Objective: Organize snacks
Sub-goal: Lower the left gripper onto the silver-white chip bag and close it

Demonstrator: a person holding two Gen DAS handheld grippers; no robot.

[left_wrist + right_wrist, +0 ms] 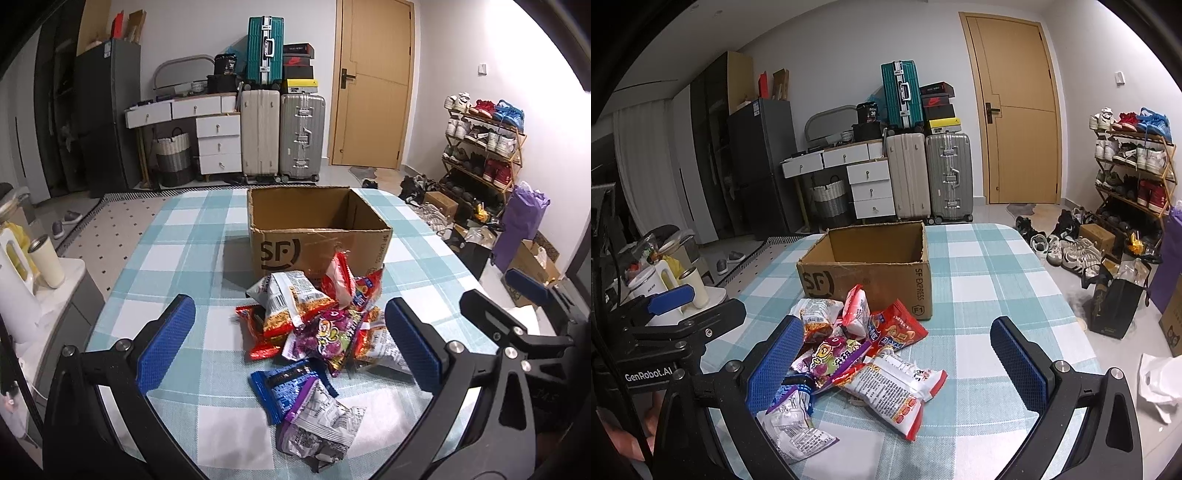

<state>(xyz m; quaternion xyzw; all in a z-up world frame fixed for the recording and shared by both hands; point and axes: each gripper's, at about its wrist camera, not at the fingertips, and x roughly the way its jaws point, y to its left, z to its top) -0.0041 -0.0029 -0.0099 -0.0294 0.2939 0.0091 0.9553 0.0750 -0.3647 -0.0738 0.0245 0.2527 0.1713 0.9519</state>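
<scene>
A heap of snack packets [317, 328] lies on the blue-and-white checked tablecloth [177, 258], just near of an open SF cardboard box [317, 236] whose visible inside shows only bare walls. The left gripper [291, 339] hangs above the heap, jaws wide apart, holding nothing. The right gripper [897, 365] hangs just right of it, jaws likewise spread and bare. Suitcases [282, 136] stand far behind.
</scene>
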